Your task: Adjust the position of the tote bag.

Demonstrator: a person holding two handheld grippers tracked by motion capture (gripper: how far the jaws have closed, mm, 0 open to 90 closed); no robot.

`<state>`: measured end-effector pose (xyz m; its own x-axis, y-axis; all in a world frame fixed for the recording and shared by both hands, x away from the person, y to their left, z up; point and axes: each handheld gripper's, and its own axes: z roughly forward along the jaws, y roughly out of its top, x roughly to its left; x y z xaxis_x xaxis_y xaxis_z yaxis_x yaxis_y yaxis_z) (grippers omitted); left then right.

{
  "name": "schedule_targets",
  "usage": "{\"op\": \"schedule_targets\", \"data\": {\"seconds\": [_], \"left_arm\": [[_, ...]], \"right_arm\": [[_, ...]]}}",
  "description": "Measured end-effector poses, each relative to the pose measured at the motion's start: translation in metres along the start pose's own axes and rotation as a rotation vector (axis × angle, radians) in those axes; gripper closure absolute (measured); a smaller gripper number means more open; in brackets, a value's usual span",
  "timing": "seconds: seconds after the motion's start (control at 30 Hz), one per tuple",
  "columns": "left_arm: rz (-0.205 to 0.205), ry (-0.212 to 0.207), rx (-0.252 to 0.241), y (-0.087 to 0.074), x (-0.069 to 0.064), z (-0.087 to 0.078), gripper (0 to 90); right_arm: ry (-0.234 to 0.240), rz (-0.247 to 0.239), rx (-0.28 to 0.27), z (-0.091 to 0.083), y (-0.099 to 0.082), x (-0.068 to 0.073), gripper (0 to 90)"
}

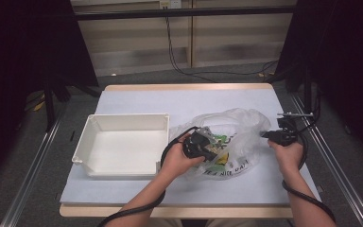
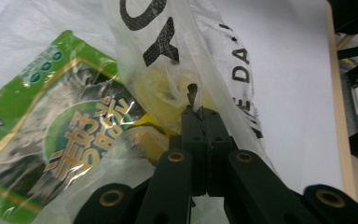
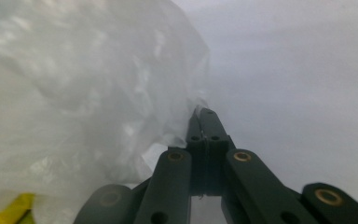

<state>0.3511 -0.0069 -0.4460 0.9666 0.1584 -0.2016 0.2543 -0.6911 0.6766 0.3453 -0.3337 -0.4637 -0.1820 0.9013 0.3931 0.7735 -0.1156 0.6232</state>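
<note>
Thin, crinkled, glossy translucent plastic bag (image 1: 236, 127), shiny green foil-like snack packet (image 2: 51, 135) inside, matt black plastic gripper jaws with brass-coloured rivets, smooth matt white plastic bin (image 1: 123, 124), matt pale sheet over wood-edged table (image 1: 189, 87).

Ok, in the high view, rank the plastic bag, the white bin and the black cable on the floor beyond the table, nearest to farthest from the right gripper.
From the right gripper:
1. plastic bag: right at its closed jaws, on the bag's right edge.
2. white bin: across the table, on its left part.
3. black cable: on the floor beyond the table's far edge.

Both grippers, left (image 1: 207, 144) and right (image 1: 270, 135), grip the plastic bag (image 1: 238, 125) beside a white bin (image 1: 123, 146).
</note>
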Motion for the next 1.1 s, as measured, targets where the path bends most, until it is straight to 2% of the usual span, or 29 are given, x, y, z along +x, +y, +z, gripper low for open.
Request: {"op": "schedule_targets", "data": {"seconds": [0.07,0.1,0.17,0.2,0.23,0.27,0.3,0.33,0.37,0.4,0.47,0.5,0.53,0.63,0.67,0.7,0.73,0.8,0.83,0.93,1.1], "left_arm": [[-0.001,0.007,-0.001,0.000,0.000,-0.001,89.9],[-0.003,0.010,-0.007,-0.001,0.000,-0.002,89.9],[-0.001,0.014,0.000,0.000,0.001,-0.004,89.8],[-0.001,0.014,0.000,0.000,0.001,-0.004,89.9],[-0.009,0.009,-0.027,0.000,0.000,-0.003,89.8],[0.000,0.023,-0.003,0.001,0.000,-0.005,89.8],[0.000,0.023,-0.003,0.001,0.000,-0.005,89.8],[0.002,0.012,-0.024,0.001,0.001,-0.004,89.8],[-0.012,0.011,-0.038,0.001,-0.001,-0.004,89.8],[-0.008,0.014,-0.038,0.002,-0.001,-0.004,89.8],[0.007,0.022,-0.002,0.003,-0.001,-0.006,89.8],[0.007,0.022,-0.002,0.003,-0.001,-0.006,89.8],[0.004,0.021,-0.010,0.003,-0.001,-0.005,89.8],[0.000,0.024,-0.012,0.003,0.002,-0.004,89.8],[0.000,0.024,-0.012,0.003,0.002,-0.004,89.8],[-0.006,0.015,-0.038,0.002,0.002,-0.003,89.8],[-0.003,0.020,-0.034,0.002,0.002,-0.003,89.8],[-0.006,0.025,-0.016,0.004,0.002,-0.004,89.8],[-0.015,0.021,-0.046,0.003,0.002,-0.002,89.8],[-0.014,0.024,-0.037,0.004,0.002,-0.003,89.8],[-0.011,0.032,-0.034,0.006,0.004,-0.002,89.8]], "right_arm": [[-0.014,-0.003,0.011,0.000,-0.001,-0.001,90.0],[-0.039,-0.002,0.027,0.001,-0.004,-0.007,90.0],[-0.009,0.002,0.025,0.002,-0.006,-0.009,90.0],[-0.009,0.002,0.025,0.002,-0.006,-0.009,90.0],[-0.001,-0.014,0.014,-0.001,-0.008,-0.008,82.6],[0.000,-0.021,0.008,-0.003,-0.009,-0.006,79.4],[0.000,-0.021,0.008,-0.003,-0.009,-0.006,79.4],[0.029,-0.044,-0.005,-0.007,-0.011,-0.001,73.4],[0.039,-0.052,-0.009,-0.009,-0.011,0.001,69.4],[0.035,-0.057,-0.008,-0.012,-0.012,0.004,66.4],[0.051,-0.094,-0.014,-0.018,-0.012,0.009,63.2],[0.051,-0.094,-0.014,-0.018,-0.012,0.009,63.2],[0.052,-0.127,-0.014,-0.025,-0.012,0.014,53.6],[0.041,-0.176,-0.023,-0.034,-0.013,0.020,46.2],[0.041,-0.176,-0.023,-0.034,-0.013,0.020,46.2],[0.034,-0.190,-0.018,-0.037,-0.014,0.021,42.5],[0.038,-0.197,-0.005,-0.042,-0.016,0.022,35.1],[0.033,-0.205,-0.006,-0.044,-0.018,0.021,33.9],[0.030,-0.211,-0.007,-0.048,-0.021,0.020,32.7],[0.029,-0.214,-0.008,-0.055,-0.025,0.018,28.9],[0.022,-0.221,-0.014,-0.063,-0.027,0.016,28.0]]}}
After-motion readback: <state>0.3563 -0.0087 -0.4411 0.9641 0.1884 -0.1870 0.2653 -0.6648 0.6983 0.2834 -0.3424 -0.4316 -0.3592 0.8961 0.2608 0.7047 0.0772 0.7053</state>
